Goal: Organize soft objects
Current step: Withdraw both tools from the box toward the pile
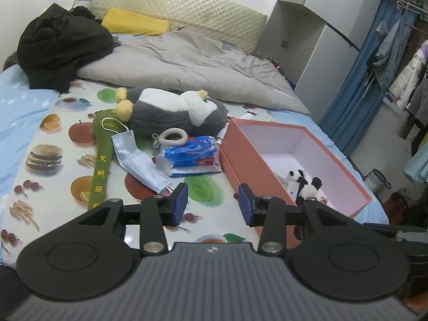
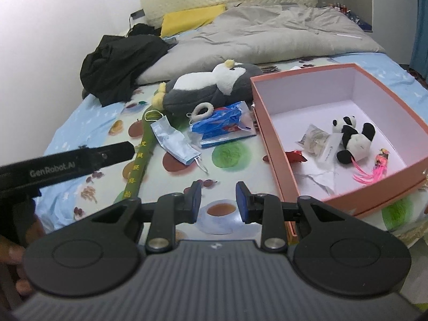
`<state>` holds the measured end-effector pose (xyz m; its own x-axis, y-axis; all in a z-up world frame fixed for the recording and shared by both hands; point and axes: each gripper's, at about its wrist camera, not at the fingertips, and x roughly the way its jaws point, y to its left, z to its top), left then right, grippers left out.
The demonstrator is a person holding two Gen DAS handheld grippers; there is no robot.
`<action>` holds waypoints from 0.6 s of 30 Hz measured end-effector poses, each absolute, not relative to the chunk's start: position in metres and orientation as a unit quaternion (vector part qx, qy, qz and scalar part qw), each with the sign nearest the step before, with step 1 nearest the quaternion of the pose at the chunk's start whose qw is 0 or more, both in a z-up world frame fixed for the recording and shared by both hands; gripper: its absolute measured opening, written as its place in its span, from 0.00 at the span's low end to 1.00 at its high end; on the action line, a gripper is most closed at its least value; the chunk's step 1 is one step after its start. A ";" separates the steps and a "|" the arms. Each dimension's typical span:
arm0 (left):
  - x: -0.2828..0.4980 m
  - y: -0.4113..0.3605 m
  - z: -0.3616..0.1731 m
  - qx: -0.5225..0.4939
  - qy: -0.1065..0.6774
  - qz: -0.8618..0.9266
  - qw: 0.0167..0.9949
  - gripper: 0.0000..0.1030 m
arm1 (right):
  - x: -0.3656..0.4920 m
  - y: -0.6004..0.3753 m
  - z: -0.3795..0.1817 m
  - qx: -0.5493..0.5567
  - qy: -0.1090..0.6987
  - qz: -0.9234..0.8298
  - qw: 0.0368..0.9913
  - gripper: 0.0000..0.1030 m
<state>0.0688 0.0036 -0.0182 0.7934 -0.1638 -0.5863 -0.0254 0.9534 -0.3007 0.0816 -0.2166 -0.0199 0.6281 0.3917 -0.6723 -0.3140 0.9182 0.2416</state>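
Note:
An open orange box (image 1: 246,157) (image 2: 270,133) lies on the bed and holds a small panda plush (image 1: 305,184) (image 2: 353,139), a pink feather toy (image 2: 374,168) and small packets. To its left lie a grey-and-white penguin plush (image 1: 174,112) (image 2: 211,88), a fluffy white ring (image 1: 174,136) (image 2: 203,109), a blue plastic packet (image 1: 192,155) (image 2: 224,125), a blue face mask (image 1: 136,157) (image 2: 174,139) and a green stick with yellow characters (image 1: 103,160) (image 2: 139,160). My left gripper (image 1: 212,203) is open and empty above the sheet near the box. My right gripper (image 2: 218,199) is open and empty.
A grey duvet (image 1: 187,64) (image 2: 267,32), a black garment heap (image 1: 58,45) (image 2: 123,64) and a yellow pillow (image 1: 133,22) (image 2: 190,18) lie at the bed's head. The left gripper's body (image 2: 67,163) reaches in at the right view's left. Wardrobe and hanging clothes (image 1: 396,53) stand right.

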 end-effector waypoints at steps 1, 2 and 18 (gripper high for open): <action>0.073 0.006 -0.020 -0.149 0.321 -0.036 0.934 0.46 | 0.085 -0.216 -0.021 0.051 0.386 0.198 0.899 0.32; 0.078 0.009 -0.021 -0.150 0.323 -0.035 0.934 0.46 | 0.090 -0.214 -0.022 0.051 0.388 0.201 0.898 0.32; 0.222 0.061 -0.060 -0.198 0.351 -0.055 0.914 0.46 | 0.191 -0.160 -0.058 0.117 0.424 0.189 0.878 0.57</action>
